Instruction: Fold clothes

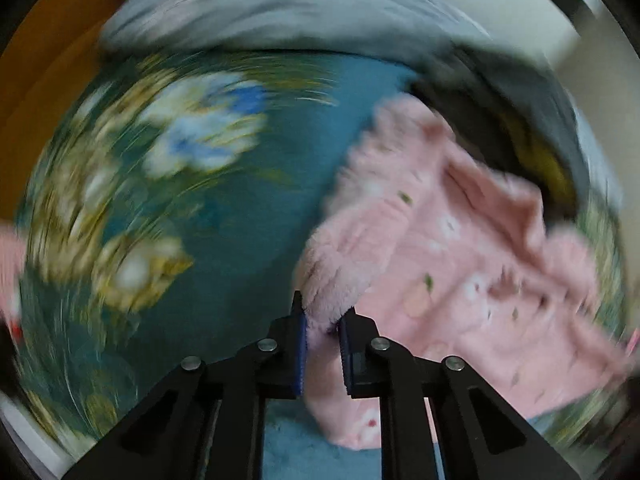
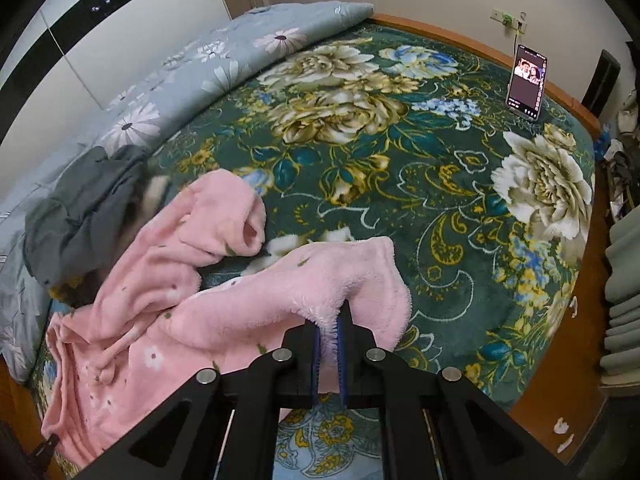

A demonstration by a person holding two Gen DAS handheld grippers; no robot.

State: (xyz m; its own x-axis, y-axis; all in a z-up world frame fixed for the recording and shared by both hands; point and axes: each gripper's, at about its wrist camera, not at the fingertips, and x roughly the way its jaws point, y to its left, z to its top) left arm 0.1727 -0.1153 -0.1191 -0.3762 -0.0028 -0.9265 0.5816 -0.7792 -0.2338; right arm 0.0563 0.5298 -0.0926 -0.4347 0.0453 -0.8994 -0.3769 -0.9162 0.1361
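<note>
The soft pink fleece garment with little flowers (image 2: pixel 168 280) lies bunched up in the lower left of the right wrist view, on the green bed blanket with big flowers (image 2: pixel 440 208), and the right claw (image 2: pixel 329 334) at the bottom middle is clamped tight on its fluffy edge. In the blurry left wrist view the left claw (image 1: pixel 323 322) is clamped on another fluffy edge at the bottom middle. A grey crumpled cloth (image 2: pixel 80 208) lies at the left, and a lit phone (image 2: pixel 527 80) stands upper right.
</note>
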